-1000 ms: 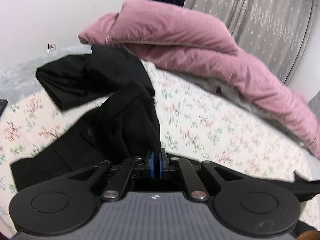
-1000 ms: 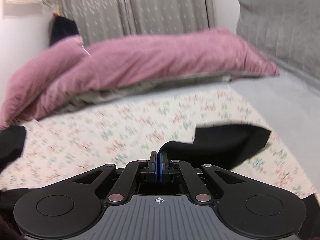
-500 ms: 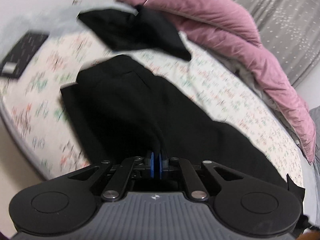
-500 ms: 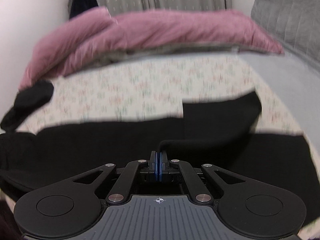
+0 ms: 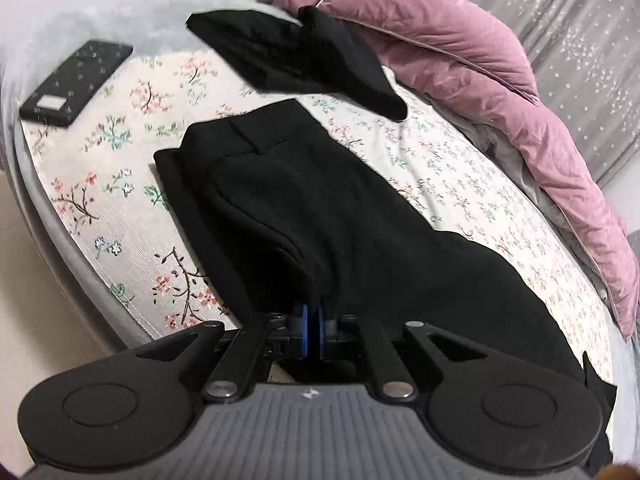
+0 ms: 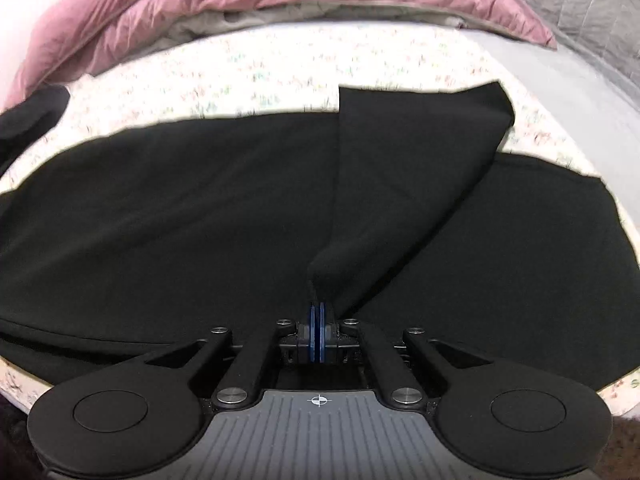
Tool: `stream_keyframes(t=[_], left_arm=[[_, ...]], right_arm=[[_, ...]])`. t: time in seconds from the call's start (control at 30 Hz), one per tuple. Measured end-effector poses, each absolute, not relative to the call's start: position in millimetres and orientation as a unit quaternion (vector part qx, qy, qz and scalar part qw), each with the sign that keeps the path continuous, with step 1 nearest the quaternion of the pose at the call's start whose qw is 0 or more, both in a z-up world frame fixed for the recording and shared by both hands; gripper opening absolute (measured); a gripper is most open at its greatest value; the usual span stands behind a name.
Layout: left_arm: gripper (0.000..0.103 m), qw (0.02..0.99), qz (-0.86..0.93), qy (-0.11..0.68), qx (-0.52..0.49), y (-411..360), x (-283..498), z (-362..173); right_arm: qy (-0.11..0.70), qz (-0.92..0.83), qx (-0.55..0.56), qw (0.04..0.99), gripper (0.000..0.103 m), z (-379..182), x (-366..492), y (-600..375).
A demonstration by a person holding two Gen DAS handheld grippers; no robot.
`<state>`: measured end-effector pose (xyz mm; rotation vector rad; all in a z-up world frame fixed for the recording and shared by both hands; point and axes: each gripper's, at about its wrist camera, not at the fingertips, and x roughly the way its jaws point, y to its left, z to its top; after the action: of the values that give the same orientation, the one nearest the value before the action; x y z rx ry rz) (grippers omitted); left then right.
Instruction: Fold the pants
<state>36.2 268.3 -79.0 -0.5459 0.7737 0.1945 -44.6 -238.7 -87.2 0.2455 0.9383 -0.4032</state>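
Left gripper (image 5: 311,330) and right gripper (image 6: 318,334) clamped tight, angled downward.

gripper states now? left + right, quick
Left gripper: closed, pinching the black pants by an edge.
Right gripper: closed, pinching the pants fabric too.

Soft, even indoor light fills both views, with no glare and only faint shadows; the source cannot be told. The black pants (image 5: 328,216) swallow the light, so their folds barely show. Fisheye bending curves the bed (image 5: 120,184) and darkens the corners, and the floral sheet (image 6: 280,68) in the right wrist view is smeared with blur, while the left wrist view is sharper.
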Motion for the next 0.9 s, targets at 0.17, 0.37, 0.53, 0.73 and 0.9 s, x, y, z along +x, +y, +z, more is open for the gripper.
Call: stream_keyframes(t=[0.17,0.37,0.53,0.73,0.9], left_arm=[[0.028,0.884,0.098,0.379,-0.254,268,30,-84],[0.028,0.892,0.124,0.363,-0.241,267,22,-80],[0.029,0.876,0.130,0.400,-0.237,272,33,-98],[0.055,0.880,0.136,0.411,-0.197,262,34,-83],[0.077,0.900,0.103,0.390,-0.162,239,29,-60]], right_arm=[[0.446,-0.194,0.102,0.868,0.001,-83,-47,-238],[0.461,-0.185,0.103,0.862,0.001,-89,-44,-234],[0.473,-0.178,0.089,0.858,0.001,-94,-41,-229],[0.490,-0.177,0.074,0.850,0.010,-91,-37,-228],[0.470,-0.204,0.068,0.856,0.058,-63,-41,-240]])
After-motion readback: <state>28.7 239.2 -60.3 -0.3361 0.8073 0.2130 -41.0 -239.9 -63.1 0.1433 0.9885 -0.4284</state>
